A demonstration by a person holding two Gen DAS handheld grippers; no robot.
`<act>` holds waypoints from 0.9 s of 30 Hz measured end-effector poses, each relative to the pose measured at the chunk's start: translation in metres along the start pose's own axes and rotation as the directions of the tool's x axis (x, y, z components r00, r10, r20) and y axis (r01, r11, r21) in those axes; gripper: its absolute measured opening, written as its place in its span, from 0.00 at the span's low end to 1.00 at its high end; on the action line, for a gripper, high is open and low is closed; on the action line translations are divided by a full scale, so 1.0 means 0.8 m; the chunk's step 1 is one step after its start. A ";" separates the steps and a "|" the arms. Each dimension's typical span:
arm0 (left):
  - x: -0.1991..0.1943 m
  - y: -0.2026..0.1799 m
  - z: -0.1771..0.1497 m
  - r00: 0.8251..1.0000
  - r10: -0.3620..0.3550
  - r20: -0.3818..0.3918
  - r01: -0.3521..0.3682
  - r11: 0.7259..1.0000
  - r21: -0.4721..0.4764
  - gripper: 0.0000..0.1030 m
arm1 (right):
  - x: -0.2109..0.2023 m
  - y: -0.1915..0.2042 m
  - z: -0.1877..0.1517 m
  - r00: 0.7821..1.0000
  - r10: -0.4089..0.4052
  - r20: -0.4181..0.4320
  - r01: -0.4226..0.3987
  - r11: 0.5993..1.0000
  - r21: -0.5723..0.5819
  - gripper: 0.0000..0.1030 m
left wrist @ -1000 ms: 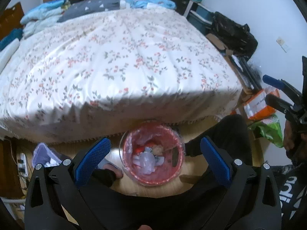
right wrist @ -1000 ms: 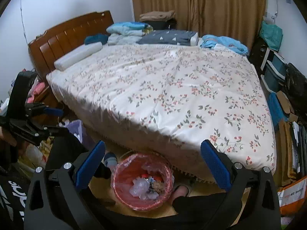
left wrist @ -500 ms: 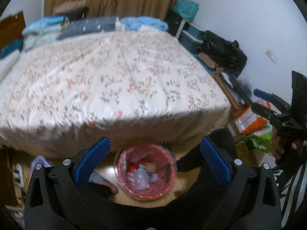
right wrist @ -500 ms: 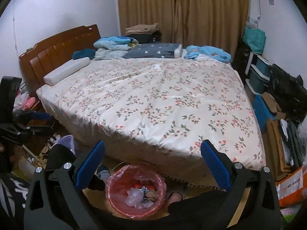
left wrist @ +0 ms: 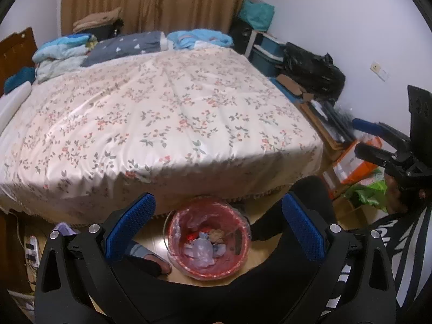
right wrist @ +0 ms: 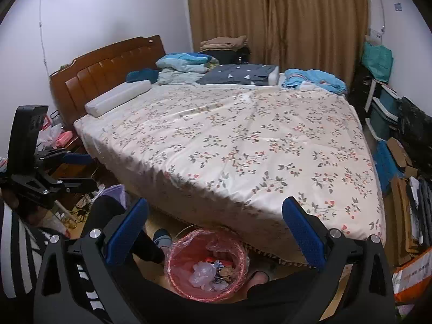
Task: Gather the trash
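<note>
One pink-lined trash bin [left wrist: 208, 239] is seen beside one bed [left wrist: 151, 124]; two grippers, left [left wrist: 216, 225] and right [right wrist: 214, 222], are held spread, empty.

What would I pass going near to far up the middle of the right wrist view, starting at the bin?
Trash bin with its pink liner, on the floor → floral bedspread → dark grey pillow at the far edge → brown curtains.

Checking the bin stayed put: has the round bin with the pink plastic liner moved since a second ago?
No. The pink-lined bin remains against the floral bed's fringed edge; only the cameras shifted.
</note>
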State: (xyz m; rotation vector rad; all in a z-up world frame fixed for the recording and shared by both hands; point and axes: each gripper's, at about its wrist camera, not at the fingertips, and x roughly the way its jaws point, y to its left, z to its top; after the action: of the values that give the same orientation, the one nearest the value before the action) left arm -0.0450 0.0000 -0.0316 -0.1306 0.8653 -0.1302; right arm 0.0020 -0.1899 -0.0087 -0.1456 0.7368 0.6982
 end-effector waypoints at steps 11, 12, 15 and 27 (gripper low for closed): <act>0.001 -0.010 -0.015 0.999 -0.014 -0.035 0.014 1.000 -0.003 0.94 | -0.001 0.003 -0.004 0.997 0.032 -0.068 -0.031 0.999 0.016 0.95; 0.000 -0.010 -0.015 0.999 -0.014 -0.033 0.014 1.000 -0.004 0.94 | -0.001 0.005 -0.006 0.997 0.037 -0.070 -0.036 0.999 0.014 0.95; -0.002 -0.011 -0.016 1.000 -0.012 -0.029 0.011 1.000 -0.005 0.94 | 0.000 0.009 -0.008 0.994 0.055 -0.090 -0.055 0.998 0.002 0.95; -0.005 -0.012 -0.019 0.999 -0.006 -0.045 0.005 1.000 -0.015 0.94 | 0.004 0.021 -0.011 0.985 0.108 -0.137 -0.111 0.994 -0.014 0.95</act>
State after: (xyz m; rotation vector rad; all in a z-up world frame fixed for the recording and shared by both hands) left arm -0.0599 -0.0101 -0.0369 -0.1441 0.9105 -0.1327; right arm -0.0121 -0.1787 -0.0156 -0.1752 0.8730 0.8069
